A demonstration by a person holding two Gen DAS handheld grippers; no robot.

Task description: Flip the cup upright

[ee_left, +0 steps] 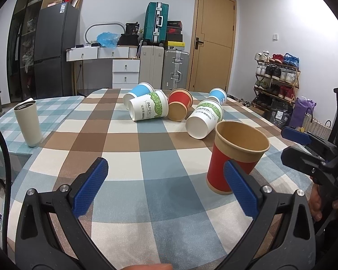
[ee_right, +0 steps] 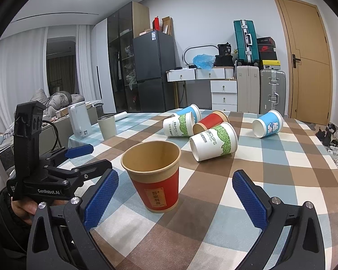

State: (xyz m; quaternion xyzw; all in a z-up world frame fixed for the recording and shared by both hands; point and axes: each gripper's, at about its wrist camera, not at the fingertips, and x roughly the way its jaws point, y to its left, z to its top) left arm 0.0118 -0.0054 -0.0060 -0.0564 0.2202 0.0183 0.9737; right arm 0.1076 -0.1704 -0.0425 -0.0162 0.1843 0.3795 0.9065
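A red paper cup [ee_left: 234, 157] stands upright on the checked tablecloth [ee_left: 146, 148]; it also shows in the right wrist view [ee_right: 155, 175]. Behind it several paper cups lie on their sides: a white-green one [ee_left: 205, 119] [ee_right: 214, 141], another white-green one [ee_left: 148, 108] [ee_right: 180, 124], a red one [ee_left: 180, 108] [ee_right: 210, 121], a blue one [ee_left: 138, 91] [ee_right: 190, 111] and a blue one [ee_left: 218, 95] [ee_right: 268, 123]. My left gripper [ee_left: 166, 186] is open and empty, its right finger in front of the upright cup. My right gripper [ee_right: 175, 193] is open, with the upright cup standing between its fingers, untouched.
A cream steel tumbler [ee_left: 28, 123] [ee_right: 107, 127] stands upright at the table's left. A white kettle [ee_right: 78, 120] stands beyond it. The right gripper shows at the right of the left wrist view [ee_left: 304, 141]; the left gripper shows at the left of the right wrist view [ee_right: 83, 159].
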